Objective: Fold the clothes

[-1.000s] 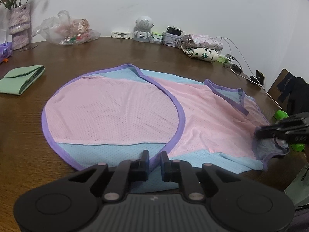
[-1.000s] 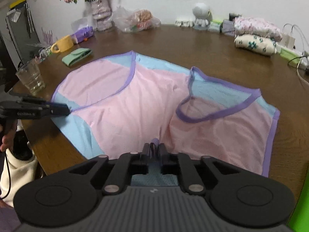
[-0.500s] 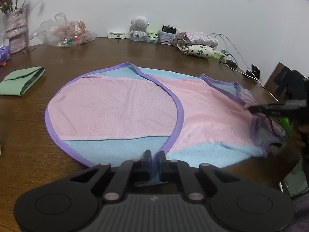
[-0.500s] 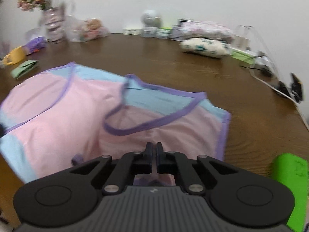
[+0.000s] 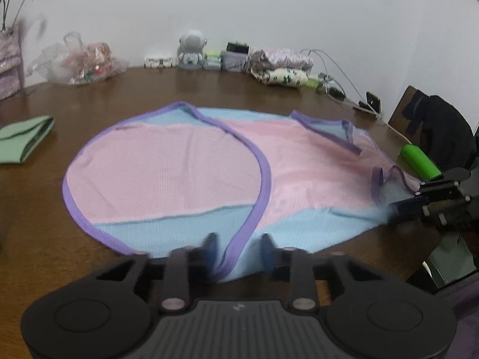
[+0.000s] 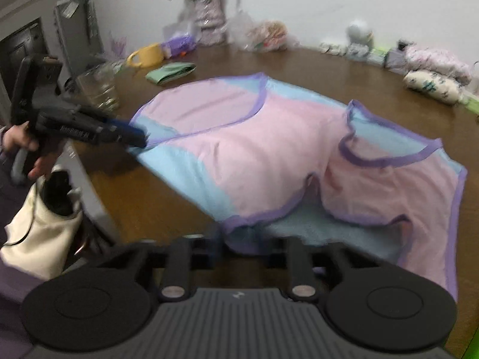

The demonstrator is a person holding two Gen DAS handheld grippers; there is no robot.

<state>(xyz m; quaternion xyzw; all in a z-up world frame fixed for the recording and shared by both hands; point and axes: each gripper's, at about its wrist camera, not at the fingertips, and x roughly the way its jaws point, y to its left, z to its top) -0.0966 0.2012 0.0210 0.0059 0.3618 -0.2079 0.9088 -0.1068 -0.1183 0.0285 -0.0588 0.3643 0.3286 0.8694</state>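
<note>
We've got one pink, pale-blue and purple-trimmed mesh garment (image 5: 167,164) spread flat in the middle of the brown wooden table (image 5: 209,89), its near hem reaching the table's near edge. Down the left gripper (image 5: 238,251): its jaws have just been opening and now stand apart, the purple hem lying loose between them, nothing clamped. Over to the right gripper (image 6: 244,239), and its own view is blurred, but we read the jaws as apart too, a raised fold of purple-edged fabric sitting between them at the garment's near right corner. Only the left view gives us the bright green cylinder (image 5: 419,161) on the far right edge and the grey cables (image 5: 338,68) beyond it. Only the right view shows the person's left hand (image 6: 21,140) round the left grip, one clear drinking glass (image 6: 98,89), one yellow mug (image 6: 146,55), a vase of pink flowers (image 6: 209,21) and a cream cloth bag (image 6: 39,224) hanging below the table's left edge. Both views share one folded green cloth (image 5: 24,140) on the left, one crinkled plastic bag (image 5: 80,65), one white robot figurine (image 5: 191,49) and two folded floral bundles (image 5: 281,68) stacked at the far wall. Nothing rests on the garment itself; two grippers, both at its near hem.
</note>
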